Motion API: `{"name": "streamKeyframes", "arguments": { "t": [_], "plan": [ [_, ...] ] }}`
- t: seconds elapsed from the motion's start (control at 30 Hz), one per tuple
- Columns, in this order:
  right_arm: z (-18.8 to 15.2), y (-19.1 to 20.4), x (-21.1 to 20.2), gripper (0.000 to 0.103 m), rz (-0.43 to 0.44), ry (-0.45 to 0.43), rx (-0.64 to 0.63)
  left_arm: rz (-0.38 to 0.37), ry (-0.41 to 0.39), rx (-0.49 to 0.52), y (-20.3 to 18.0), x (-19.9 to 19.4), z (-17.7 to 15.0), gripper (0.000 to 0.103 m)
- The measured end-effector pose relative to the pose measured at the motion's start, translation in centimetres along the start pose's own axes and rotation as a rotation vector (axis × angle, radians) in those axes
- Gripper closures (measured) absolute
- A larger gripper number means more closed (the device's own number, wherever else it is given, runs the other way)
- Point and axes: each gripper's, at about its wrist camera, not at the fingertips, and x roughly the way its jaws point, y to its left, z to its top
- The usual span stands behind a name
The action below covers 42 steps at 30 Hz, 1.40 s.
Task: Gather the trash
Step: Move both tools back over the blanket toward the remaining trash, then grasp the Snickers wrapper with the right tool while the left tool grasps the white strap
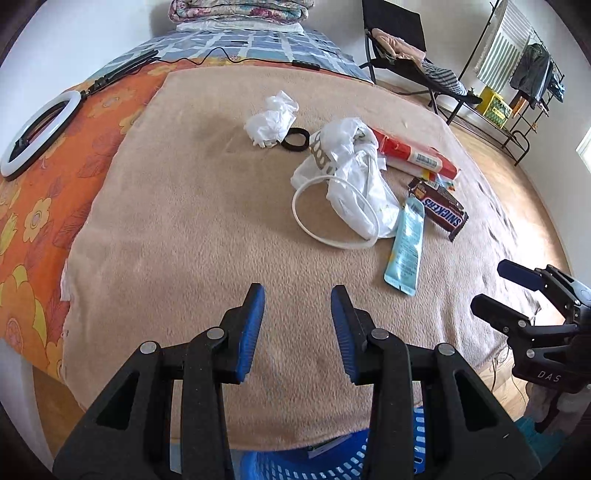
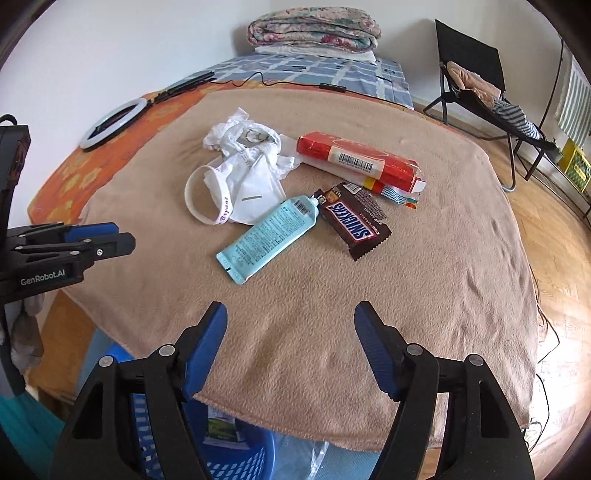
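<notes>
Left gripper: jaws partly apart, blue pads facing each other, nothing between them; held above the near part of the tan blanket.
Right gripper: jaws spread wider than the left pair, nothing held; held above the near edge of the same blanket.
Blue basket: slotted plastic, below the near edge of the blanket, beneath both grippers; some printed paper lies inside.
Light-blue pouch: flat on the blanket, the nearest item ahead of the right gripper; its top end touches the Snickers wrapper.
Snickers wrapper: brown, flat, just right of the pouch in the right wrist view.
Red box: long, barcode label up, lying behind the Snickers wrapper on top of a striped colourful wrapper.
White plastic bag: crumpled, left of the red box.
White wristband: ring with printed lettering, resting against the near side of the bag.
Crumpled tissue: further back on the blanket, apart from the main cluster.
Black hair tie: touching the right side of the tissue.
Ring light: on the orange floral sheet, left of the blanket.
Folded quilt: stacked at the far end of the bed.
Folding chair: on the wooden floor, right of the bed, clothes draped on it.
</notes>
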Motion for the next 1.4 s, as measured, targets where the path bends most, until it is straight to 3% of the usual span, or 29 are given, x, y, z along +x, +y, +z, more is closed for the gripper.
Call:
{"name": "streamKeyframes", "arguments": {
  "t": [0.3,0.47,0.7,0.9,1.0,1.07,1.17,1.23,1.33,1.4],
  "plan": [
    [2.4,-1.2,1.3,0.032,-0.023,-0.093,-0.029,-0.009,-0.019,-0.006,-0.1,2.1,3.3,0.066],
    [4.5,-3.9,2.0,0.032,-0.022,-0.114,0.025,-0.003,-0.036,-0.028,0.5,2.9,4.8,0.066],
    [5.4,-7.2,4.5,0.032,0.019,-0.045,0.13,-0.006,0.019,-0.061,1.6,6.2,5.2,0.066],
    [5.5,-7.5,6.3,0.032,0.029,-0.005,0.126,0.003,0.002,-0.038,1.1,7.1,5.8,0.066],
    [5.8,-7.5,7.4,0.032,0.013,0.015,0.117,0.018,-0.005,-0.029,0.9,7.4,6.0,0.077],
    [5.9,-7.6,8.1,0.032,0.025,0.027,0.119,0.04,-0.006,-0.004,0.6,7.6,6.1,0.091],
    [6.0,-7.7,8.9,0.032,0.037,0.049,0.112,0.047,-0.01,0.002,0.4,7.6,6.1,0.097],
    [6.1,-7.7,9.1,0.037,0.033,0.046,0.114,0.049,-0.011,0.0,0.5,7.5,6.0,0.098],
    [6.3,-7.8,8.9,0.063,0.038,0.046,0.123,0.05,-0.014,-0.006,0.6,7.3,6.0,0.099],
    [6.2,-8.0,8.8,0.089,0.049,0.053,0.132,0.048,-0.019,-0.012,0.7,6.9,6.0,0.099]
  ]
}}
